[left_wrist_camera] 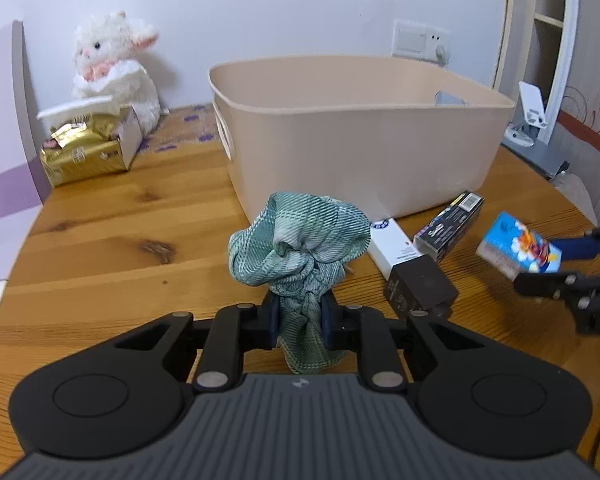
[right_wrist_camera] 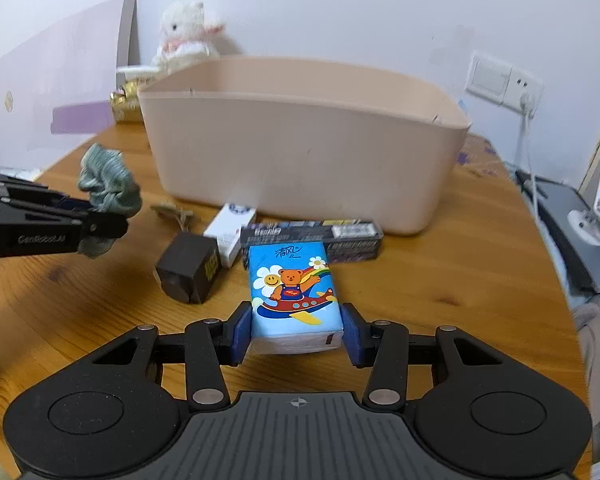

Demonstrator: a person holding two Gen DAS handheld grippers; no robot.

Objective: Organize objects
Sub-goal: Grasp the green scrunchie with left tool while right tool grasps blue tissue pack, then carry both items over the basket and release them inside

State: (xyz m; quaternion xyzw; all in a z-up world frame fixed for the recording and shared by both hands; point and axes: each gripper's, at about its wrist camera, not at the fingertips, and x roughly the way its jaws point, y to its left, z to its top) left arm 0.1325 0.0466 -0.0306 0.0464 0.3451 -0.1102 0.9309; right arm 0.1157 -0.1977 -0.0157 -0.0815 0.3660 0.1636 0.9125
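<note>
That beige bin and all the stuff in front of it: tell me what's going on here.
A person is tidying a wooden table with two handheld grippers. The left gripper is clamped on a green scrunchie, held up in front of the beige bin. The right gripper grips a blue tissue pack. A white box, a long dark box and a black cube lie on the table by the bin.

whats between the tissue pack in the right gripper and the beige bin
In the right wrist view, a long dark box lies crosswise on the table between the tissue pack and the beige bin, touching neither clearly.
</note>
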